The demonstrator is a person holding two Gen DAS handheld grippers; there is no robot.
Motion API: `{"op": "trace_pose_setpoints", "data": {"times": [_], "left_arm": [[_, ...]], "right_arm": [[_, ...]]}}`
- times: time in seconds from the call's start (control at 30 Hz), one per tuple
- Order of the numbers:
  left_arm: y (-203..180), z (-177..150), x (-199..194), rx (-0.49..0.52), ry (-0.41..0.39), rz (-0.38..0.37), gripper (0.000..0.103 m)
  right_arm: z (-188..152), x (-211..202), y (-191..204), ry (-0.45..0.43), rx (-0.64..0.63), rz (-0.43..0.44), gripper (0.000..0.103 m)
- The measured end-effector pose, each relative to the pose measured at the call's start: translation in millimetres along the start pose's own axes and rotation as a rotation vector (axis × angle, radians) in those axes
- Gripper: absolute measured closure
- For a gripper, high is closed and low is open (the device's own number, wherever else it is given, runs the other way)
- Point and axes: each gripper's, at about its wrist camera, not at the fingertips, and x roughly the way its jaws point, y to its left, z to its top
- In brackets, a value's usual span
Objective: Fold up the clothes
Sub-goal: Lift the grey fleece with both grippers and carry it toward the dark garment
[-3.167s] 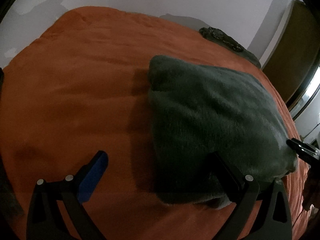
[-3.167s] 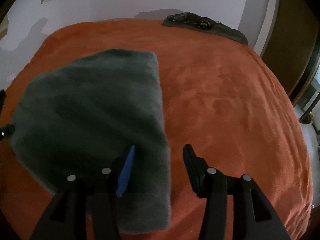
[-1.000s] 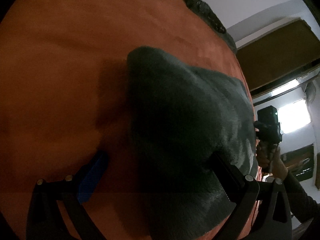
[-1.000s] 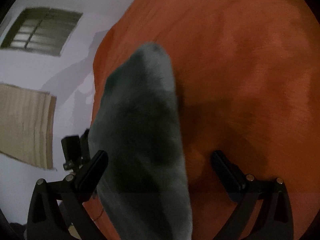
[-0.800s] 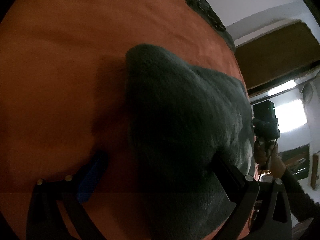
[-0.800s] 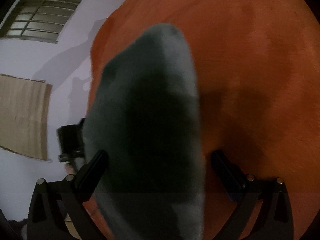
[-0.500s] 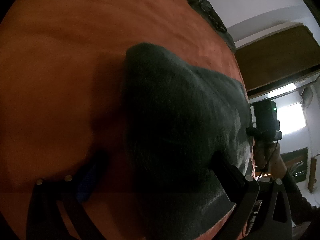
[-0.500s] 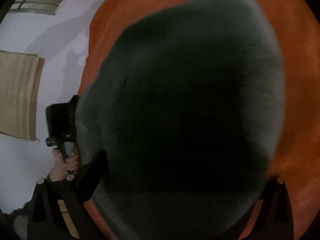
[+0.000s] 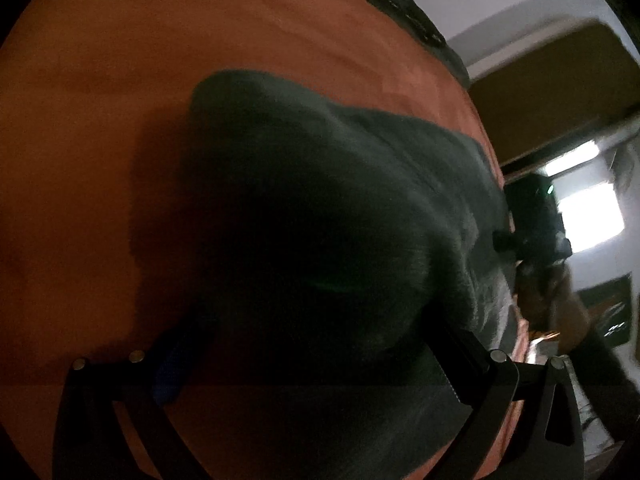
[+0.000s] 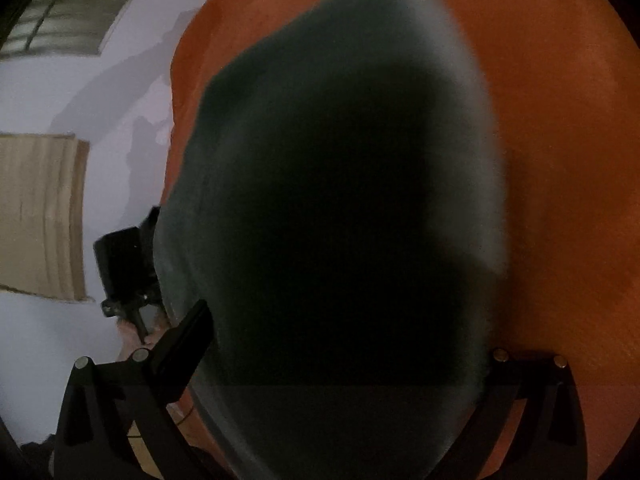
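The dark grey fleece garment (image 9: 320, 216) lies bunched on the orange bed cover (image 9: 120, 80) and fills the space between both pairs of tongs. The left tongs (image 9: 316, 344) stand spread wide, the fleece bulging between their fingers, unpinched. The right tongs (image 10: 344, 340) likewise gape, with fleece hiding the right finger. Beyond the garment, against the far edge of the bed cover, sits a dark patterned cloth (image 9: 404, 4).
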Motion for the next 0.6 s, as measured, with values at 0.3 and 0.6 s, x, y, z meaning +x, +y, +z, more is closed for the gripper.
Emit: {"op": "trace_pose_setpoints", "data": {"times": [0.3, 0.6], "left_arm": [[-19.4, 3.7, -4.9, -0.035, -0.037, 0.061, 0.043], [-7.4, 5.9, -3.6, -0.106, -0.002, 0.033, 0.030]], "right_arm": [[-13.2, -11.2, 2.1, -0.120, 0.075, -0.076, 0.047], [-20.4, -10.4, -1.5, -0.138, 0.081, -0.053, 0.034]]}}
